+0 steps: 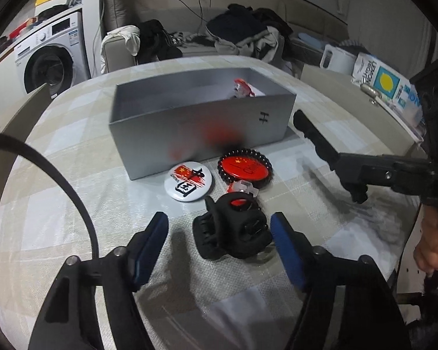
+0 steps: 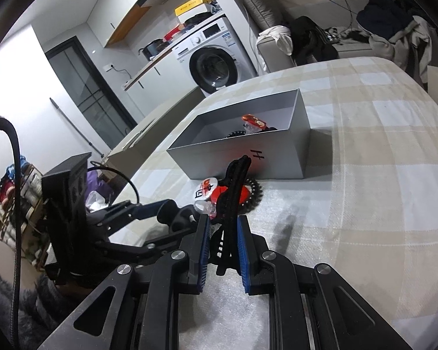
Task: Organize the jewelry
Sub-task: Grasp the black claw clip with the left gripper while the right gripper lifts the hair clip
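While left fingers gape beside claw clip, right fingers pinch seemingly black hairpin.

Left tongs: jaws standing wide apart, blue pads facing inward, black linkage arms spreading below; holding nothing, hovering low over the desk.

Right tongs: jaws drawn close together, blue pads pressing on a thin black hair clip standing upright between them. In the left wrist view, they are reaching in from the right side, with bare fingers showing behind the handle.
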Demonstrator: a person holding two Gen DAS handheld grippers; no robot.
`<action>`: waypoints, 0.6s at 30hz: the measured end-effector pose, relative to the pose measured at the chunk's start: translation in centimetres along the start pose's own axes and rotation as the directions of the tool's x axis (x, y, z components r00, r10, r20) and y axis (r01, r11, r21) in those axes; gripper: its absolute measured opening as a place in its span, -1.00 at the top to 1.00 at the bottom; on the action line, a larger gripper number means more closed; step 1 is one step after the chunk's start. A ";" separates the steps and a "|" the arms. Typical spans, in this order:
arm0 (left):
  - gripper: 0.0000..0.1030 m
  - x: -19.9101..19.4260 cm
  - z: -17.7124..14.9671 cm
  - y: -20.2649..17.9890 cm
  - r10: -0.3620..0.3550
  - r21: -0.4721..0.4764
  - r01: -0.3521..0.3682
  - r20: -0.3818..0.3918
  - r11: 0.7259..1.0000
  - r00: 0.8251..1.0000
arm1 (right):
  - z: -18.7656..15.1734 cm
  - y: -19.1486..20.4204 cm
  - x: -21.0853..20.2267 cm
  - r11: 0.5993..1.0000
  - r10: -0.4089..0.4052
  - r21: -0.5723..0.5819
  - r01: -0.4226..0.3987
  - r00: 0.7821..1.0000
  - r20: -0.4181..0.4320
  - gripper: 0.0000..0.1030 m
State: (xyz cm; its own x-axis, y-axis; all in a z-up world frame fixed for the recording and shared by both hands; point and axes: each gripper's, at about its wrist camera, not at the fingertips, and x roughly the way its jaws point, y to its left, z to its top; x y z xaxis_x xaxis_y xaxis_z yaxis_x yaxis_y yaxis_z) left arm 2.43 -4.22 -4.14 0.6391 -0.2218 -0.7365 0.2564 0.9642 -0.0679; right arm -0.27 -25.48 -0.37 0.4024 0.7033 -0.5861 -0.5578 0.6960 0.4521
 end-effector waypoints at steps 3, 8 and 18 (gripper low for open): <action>0.02 -0.2 0.0 -0.2 -0.036 0.005 0.036 0.003 0.999 0.999 | 0.0 0.0 -0.2 1.000 -0.002 -0.003 0.002 1.000 0.000 0.68; 0.18 -1.1 0.0 -0.2 -0.047 0.007 0.047 0.039 0.999 0.998 | 0.1 0.2 -0.4 1.000 0.002 -0.004 -0.002 1.000 0.016 0.67; 0.18 -3.4 0.7 0.4 -0.019 -0.016 0.021 0.123 1.000 0.992 | 0.8 1.2 -1.2 1.000 0.005 -0.023 -0.003 0.998 0.061 0.67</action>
State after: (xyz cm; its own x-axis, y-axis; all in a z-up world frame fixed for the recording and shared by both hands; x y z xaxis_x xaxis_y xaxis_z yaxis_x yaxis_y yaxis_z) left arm 0.86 -3.15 -1.20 0.7186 -0.2560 -0.6466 0.2580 0.9616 -0.0939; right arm -0.83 -25.37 1.40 0.4433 0.7140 -0.5419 -0.5754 0.6902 0.4388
